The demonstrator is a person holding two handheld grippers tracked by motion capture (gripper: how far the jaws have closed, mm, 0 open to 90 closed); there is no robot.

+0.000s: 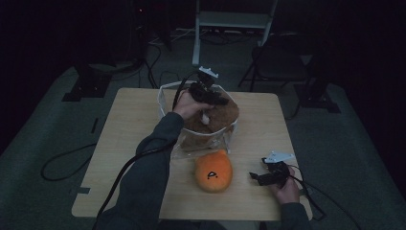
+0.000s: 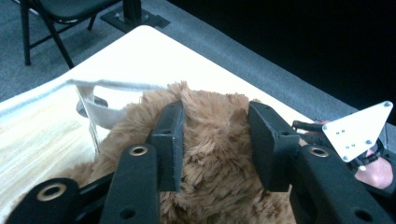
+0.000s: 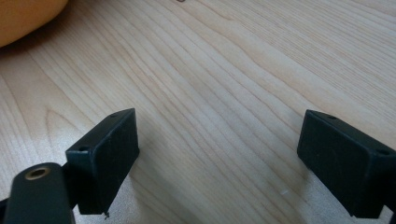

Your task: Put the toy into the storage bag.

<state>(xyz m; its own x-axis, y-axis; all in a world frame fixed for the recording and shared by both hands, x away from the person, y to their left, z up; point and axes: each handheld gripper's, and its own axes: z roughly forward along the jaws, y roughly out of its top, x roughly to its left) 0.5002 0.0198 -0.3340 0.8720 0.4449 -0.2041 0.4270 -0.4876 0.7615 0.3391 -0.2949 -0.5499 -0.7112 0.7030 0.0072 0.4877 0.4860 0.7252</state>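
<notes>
Jaws of left gripper [image 2: 215, 140] are partly closed, pads pressed into brown plush toy [image 2: 215, 163], which sits inside clear plastic bag [image 1: 167, 98] at table's [image 1: 129, 134] far centre. Right gripper [image 3: 219, 158] rests spread wide on bare wood, holding nothing, near orange plush [image 1: 213, 171]. Toy's lower part is hidden by bag; room is dim.

1. Wooden table [image 1: 129, 143], light grain, square top
2. Orange plush toy [image 1: 213, 171] with a black mark, lying near the table's front edge
3. Folding chair [image 1: 277, 62] on the grey floor beyond the table
4. White frame [image 1: 234, 21] at the rear
</notes>
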